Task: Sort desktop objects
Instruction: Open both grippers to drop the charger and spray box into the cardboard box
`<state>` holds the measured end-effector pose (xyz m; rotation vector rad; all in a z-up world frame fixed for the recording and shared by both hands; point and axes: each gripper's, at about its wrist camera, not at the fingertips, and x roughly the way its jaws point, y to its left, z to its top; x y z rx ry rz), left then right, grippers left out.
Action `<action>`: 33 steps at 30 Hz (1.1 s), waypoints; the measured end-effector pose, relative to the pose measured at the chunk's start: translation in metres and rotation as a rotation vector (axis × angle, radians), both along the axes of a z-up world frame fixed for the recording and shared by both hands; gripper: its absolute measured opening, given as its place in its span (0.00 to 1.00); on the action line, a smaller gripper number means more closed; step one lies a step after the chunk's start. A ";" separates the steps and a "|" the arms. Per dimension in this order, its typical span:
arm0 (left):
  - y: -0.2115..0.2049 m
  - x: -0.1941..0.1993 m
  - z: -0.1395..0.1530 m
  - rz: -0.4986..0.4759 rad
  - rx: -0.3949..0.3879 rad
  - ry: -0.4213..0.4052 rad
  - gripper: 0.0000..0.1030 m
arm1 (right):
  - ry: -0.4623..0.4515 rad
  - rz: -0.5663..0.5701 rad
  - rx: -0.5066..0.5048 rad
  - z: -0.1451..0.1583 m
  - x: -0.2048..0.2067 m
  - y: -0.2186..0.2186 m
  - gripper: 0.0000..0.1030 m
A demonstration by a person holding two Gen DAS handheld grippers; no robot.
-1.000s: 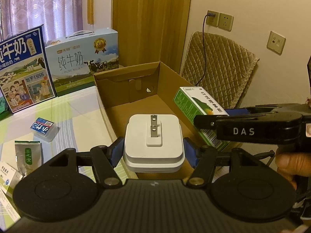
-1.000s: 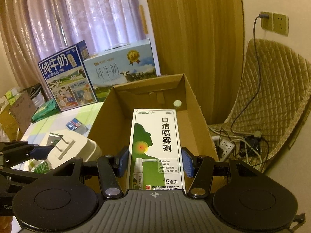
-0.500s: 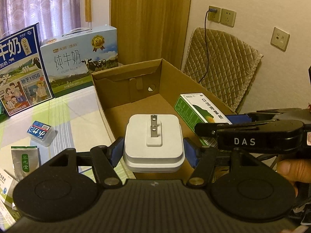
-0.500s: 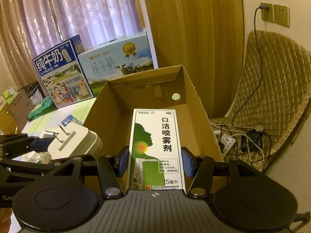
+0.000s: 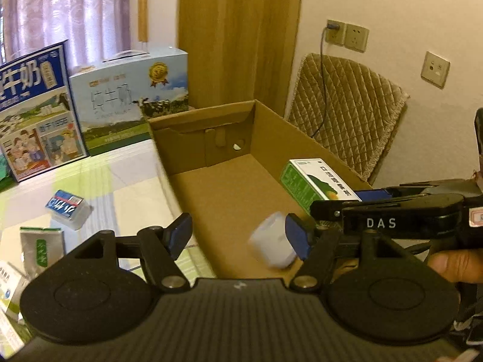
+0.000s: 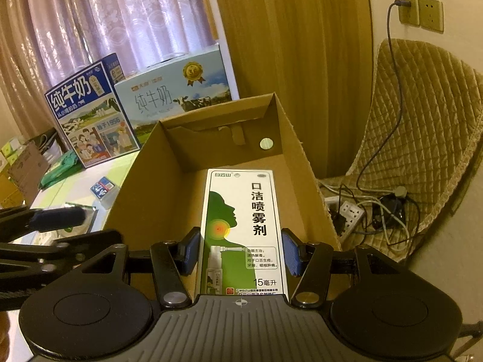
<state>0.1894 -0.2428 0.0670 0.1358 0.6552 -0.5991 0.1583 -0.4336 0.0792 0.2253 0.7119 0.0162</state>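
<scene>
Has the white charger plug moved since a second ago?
Yes. The white charger plug has left the open left gripper and dropped toward the cardboard box floor.

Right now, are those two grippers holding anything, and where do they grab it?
The right gripper holds the green-and-white spray box by its long sides, near its lower end. The left gripper is open and empty; a blurred white charger sits loose over the cardboard box.

Your white charger (image 5: 273, 246) shows blurred inside the cardboard box (image 5: 211, 126), low over its floor near the front, free of any grip. Whether it touches the floor you cannot tell. Your green-and-white spray carton (image 6: 243, 229) lies flat and lengthwise over the open box, printed face up, pinched at its near end. The box stands open-topped at the table edge.
</scene>
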 end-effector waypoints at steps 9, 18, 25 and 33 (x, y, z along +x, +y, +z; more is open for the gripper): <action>0.026 -0.012 0.003 0.054 -0.033 0.012 0.62 | -0.023 0.003 0.013 0.001 0.004 0.005 0.51; 0.046 -0.030 0.002 0.085 -0.042 0.011 0.63 | -0.086 -0.034 -0.001 0.011 -0.019 0.006 0.59; 0.070 -0.052 0.000 0.137 -0.058 0.032 0.66 | -0.090 -0.050 0.001 0.014 -0.060 0.018 0.73; 0.100 -0.076 -0.004 0.198 -0.063 0.053 0.73 | -0.059 -0.037 0.007 0.018 -0.091 0.044 0.85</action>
